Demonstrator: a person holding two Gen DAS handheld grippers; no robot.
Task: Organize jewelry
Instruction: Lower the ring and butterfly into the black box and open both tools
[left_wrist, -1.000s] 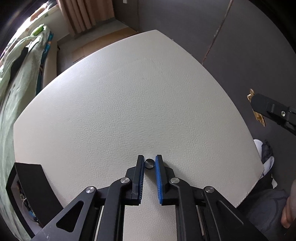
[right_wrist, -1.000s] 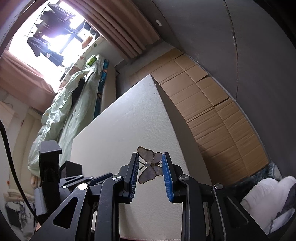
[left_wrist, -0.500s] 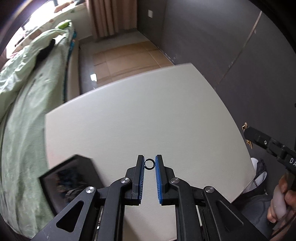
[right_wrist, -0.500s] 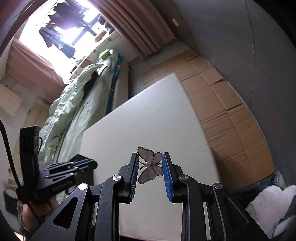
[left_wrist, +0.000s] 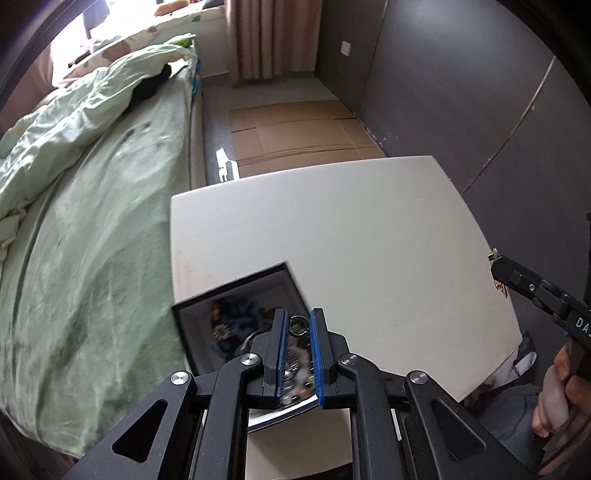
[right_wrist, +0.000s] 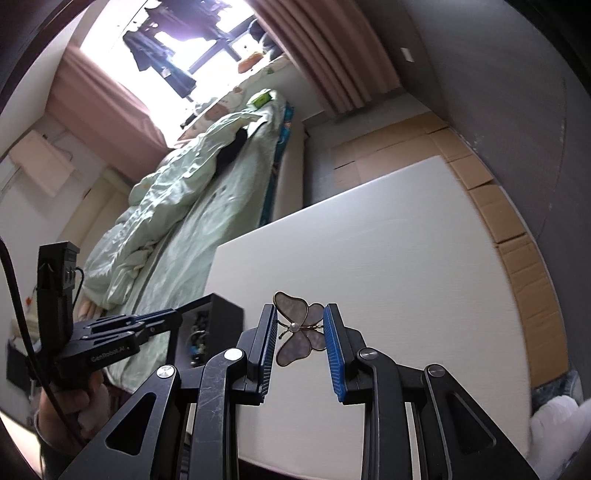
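Left wrist: gripper (left_wrist: 298, 325) clamping ring (left_wrist: 297, 325) above open box (left_wrist: 236, 291) at table (left_wrist: 369, 236) corner, beside bed (left_wrist: 85, 229); previously over bare table. Right gripper (right_wrist: 300, 320) grasping butterfly (right_wrist: 298, 328), unchanged.

The left gripper (left_wrist: 298, 326) points steeply down, blue pads pinching. The right gripper (right_wrist: 300, 326) angles down, jaws clamped, hand-held.

Shiny metal ring (left_wrist: 297, 326), pearly gilt-edged butterfly brooch (right_wrist: 298, 328) (translucent wings), matt grainy table (left_wrist: 369, 236).
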